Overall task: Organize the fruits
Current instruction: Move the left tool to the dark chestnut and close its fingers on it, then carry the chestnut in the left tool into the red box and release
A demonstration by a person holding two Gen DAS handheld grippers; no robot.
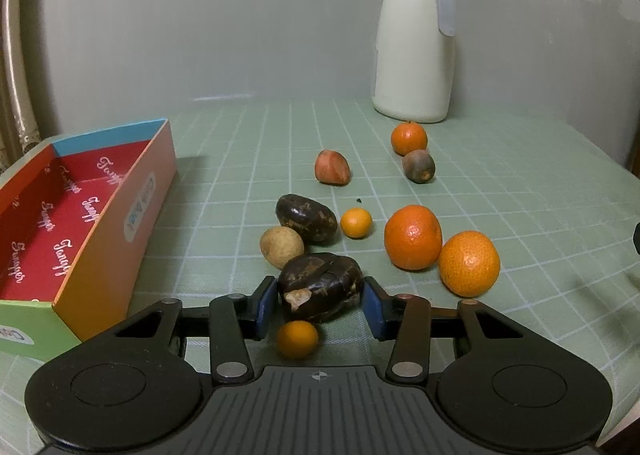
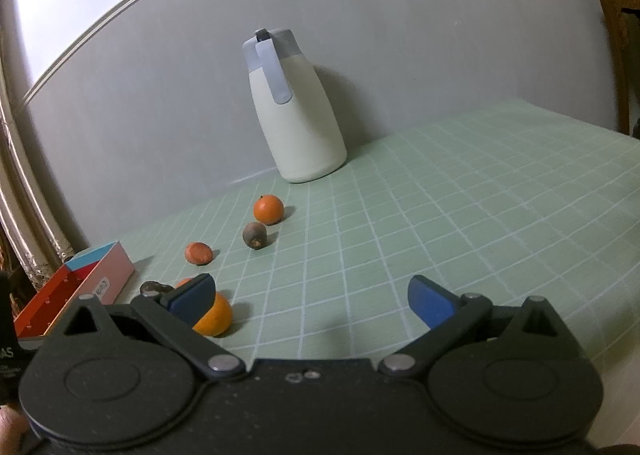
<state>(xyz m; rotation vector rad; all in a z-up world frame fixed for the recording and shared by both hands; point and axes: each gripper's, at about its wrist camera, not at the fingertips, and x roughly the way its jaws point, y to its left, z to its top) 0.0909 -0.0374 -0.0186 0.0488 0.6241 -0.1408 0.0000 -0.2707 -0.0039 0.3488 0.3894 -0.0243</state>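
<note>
Nearest the left wrist lens, a small kumquat (image 1: 297, 339) lies on the green grid mat (image 1: 520, 183), just in front of the cracked dark fruit (image 1: 320, 286) and between the finger arms. The left gripper (image 1: 321, 301) has its two blue pads (image 1: 266, 305) set against either flank of the cracked dark fruit, pinching it where it sits on the mat.

All further places are given from the cracked dark fruit. Touching its far left edge is a tan round fruit (image 1: 281, 246); behind that, a second dark oval fruit (image 1: 306, 217). Just beyond and to the right lies a small orange (image 1: 356, 222). Further right sit two large tangerines (image 1: 413, 237), side by side and touching, the nearer one (image 1: 469, 263) outermost. Well beyond are a reddish fruit (image 1: 332, 167), a dark brown round fruit (image 1: 418, 166) and a far tangerine (image 1: 409, 138). A pale green thermos jug (image 1: 414, 47) with a grey lid and handle stands upright at the wall behind them all.

To the left stands the open cardboard box (image 1: 116, 227), red-lined with white lettering; nothing shows in the visible part of its interior.

In the right wrist view, the right gripper (image 2: 311, 297) is held above the mat, well to the right of the cluster, fingers (image 2: 430, 301) spread wide with nothing between them.
</note>
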